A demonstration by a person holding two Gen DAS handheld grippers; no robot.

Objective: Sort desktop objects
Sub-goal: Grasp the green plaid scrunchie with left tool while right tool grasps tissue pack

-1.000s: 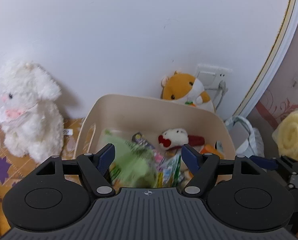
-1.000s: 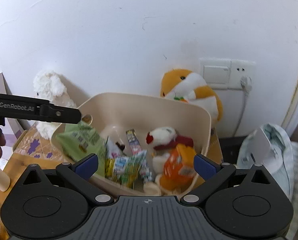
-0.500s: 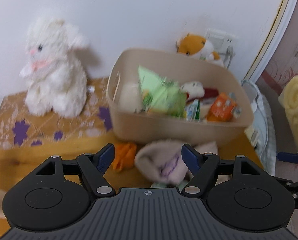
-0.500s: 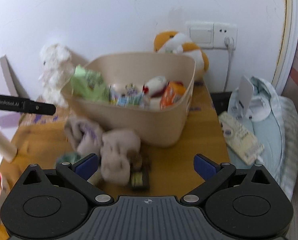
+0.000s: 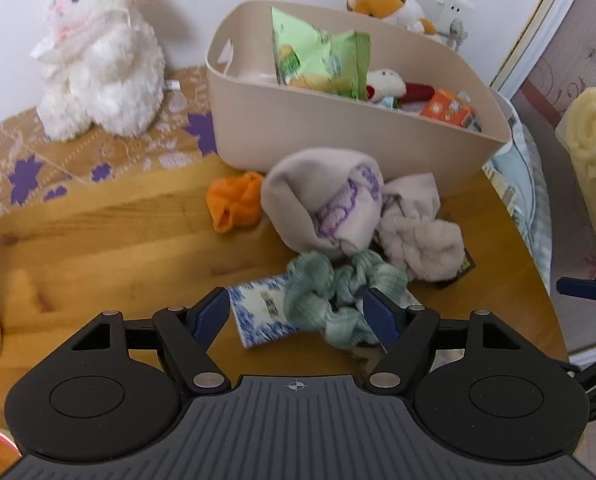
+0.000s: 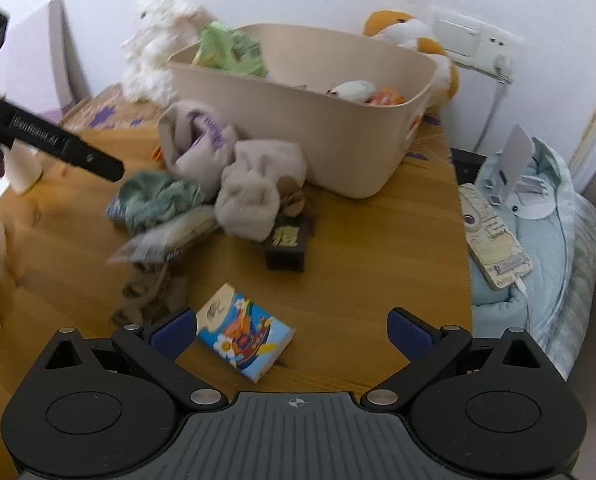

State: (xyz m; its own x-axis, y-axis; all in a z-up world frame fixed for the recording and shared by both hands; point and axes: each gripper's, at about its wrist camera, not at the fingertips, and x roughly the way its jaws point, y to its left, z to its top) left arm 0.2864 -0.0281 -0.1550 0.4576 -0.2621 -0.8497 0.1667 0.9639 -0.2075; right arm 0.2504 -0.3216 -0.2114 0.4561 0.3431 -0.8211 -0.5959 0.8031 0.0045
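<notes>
Now between picks, both empty: left gripper (image 5: 294, 314) spread wide over green scrunchie (image 5: 338, 292), right gripper (image 6: 292, 330) spread over small carton (image 6: 244, 330). Bin (image 5: 338, 128) at twelve o'clock. Next, probably: lower, close on scrunchie, carry to bin.

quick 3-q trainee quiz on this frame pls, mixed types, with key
1. True or false: the left gripper is shut on the green scrunchie.
2. Which lies inside the beige bin? A) orange cloth B) green snack bag C) blue cartoon box
3. Fill in: the white plush rabbit sits on a patterned ___.

Key: 1 false, both grippers open; 2 B; 3 cloth.
</notes>
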